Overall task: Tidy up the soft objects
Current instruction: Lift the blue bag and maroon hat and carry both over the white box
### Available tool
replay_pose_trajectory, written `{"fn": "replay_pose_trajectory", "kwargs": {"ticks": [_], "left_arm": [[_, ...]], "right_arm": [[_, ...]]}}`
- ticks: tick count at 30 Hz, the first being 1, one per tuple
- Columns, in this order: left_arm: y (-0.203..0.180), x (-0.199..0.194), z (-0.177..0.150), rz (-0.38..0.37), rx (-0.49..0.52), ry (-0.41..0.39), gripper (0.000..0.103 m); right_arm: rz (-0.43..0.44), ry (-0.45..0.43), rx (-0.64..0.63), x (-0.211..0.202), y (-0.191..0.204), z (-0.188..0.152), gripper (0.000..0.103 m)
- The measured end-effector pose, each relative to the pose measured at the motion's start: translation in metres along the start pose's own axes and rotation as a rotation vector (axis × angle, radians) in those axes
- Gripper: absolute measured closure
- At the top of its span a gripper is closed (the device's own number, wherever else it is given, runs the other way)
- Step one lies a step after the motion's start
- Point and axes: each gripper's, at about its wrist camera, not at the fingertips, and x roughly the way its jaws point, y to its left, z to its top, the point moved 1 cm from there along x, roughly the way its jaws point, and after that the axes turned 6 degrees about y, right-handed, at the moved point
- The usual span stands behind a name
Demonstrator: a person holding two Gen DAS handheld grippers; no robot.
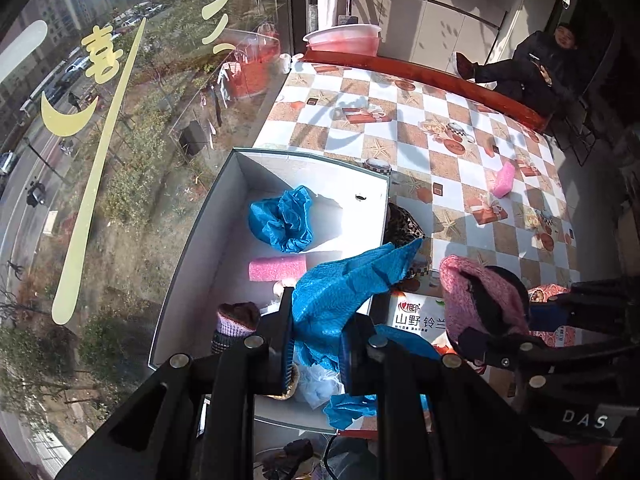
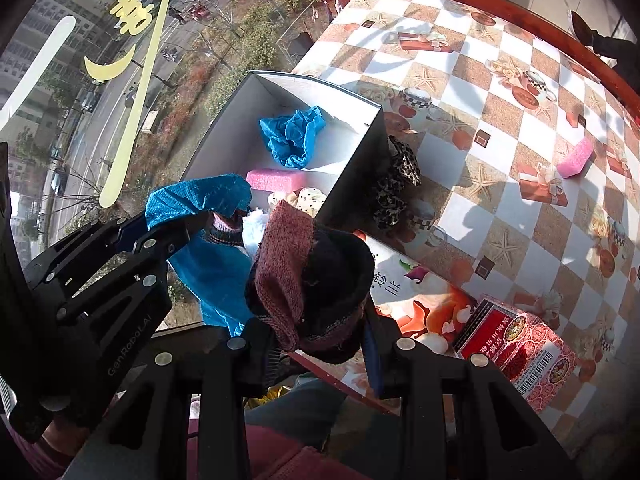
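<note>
My left gripper (image 1: 318, 336) is shut on a blue cloth (image 1: 344, 284) and holds it over the near end of the white box (image 1: 192, 248). It also shows in the right wrist view (image 2: 192, 222). My right gripper (image 2: 320, 344) is shut on a pink and black knit sock (image 2: 316, 276), just right of the box; the sock also shows in the left wrist view (image 1: 476, 300). Inside the box lie a crumpled blue cloth (image 1: 282, 220), a pink sponge (image 1: 277, 269) and a knit sock (image 1: 236, 322). A second pink sponge (image 1: 503, 179) lies on the table.
The checkered table (image 1: 416, 92) stands against a window at the left. A leopard-print cloth (image 2: 394, 184) lies beside the box. A tissue pack (image 2: 416, 304) and a red carton (image 2: 520, 344) lie near me. A pink basin (image 1: 342, 38) stands at the far end. A person (image 1: 536, 64) sits beyond.
</note>
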Motion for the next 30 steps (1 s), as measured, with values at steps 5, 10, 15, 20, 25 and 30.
{"fn": "replay_pose_trajectory", "kwargs": {"ticks": [5, 10, 15, 20, 25, 30], "left_arm": [[0.024, 0.002, -0.004, 0.006, -0.072, 0.007, 0.083], [0.044, 0.008, -0.010, 0.012, -0.132, 0.022, 0.083], [0.062, 0.013, -0.014, 0.025, -0.178, 0.034, 0.083], [0.076, 0.022, -0.017, 0.040, -0.209, 0.054, 0.083], [0.079, 0.032, -0.020, 0.044, -0.218, 0.074, 0.083], [0.080, 0.038, -0.018, 0.044, -0.215, 0.081, 0.083]], "right_arm": [[-0.006, 0.008, -0.028, 0.003, 0.012, 0.005, 0.068], [-0.007, 0.015, -0.048, 0.005, 0.022, 0.010, 0.068], [-0.004, 0.022, -0.065, 0.010, 0.033, 0.021, 0.068], [-0.006, 0.025, -0.091, 0.013, 0.045, 0.032, 0.068], [-0.020, 0.024, -0.116, 0.015, 0.055, 0.044, 0.068], [-0.030, 0.022, -0.133, 0.016, 0.062, 0.054, 0.068]]}}
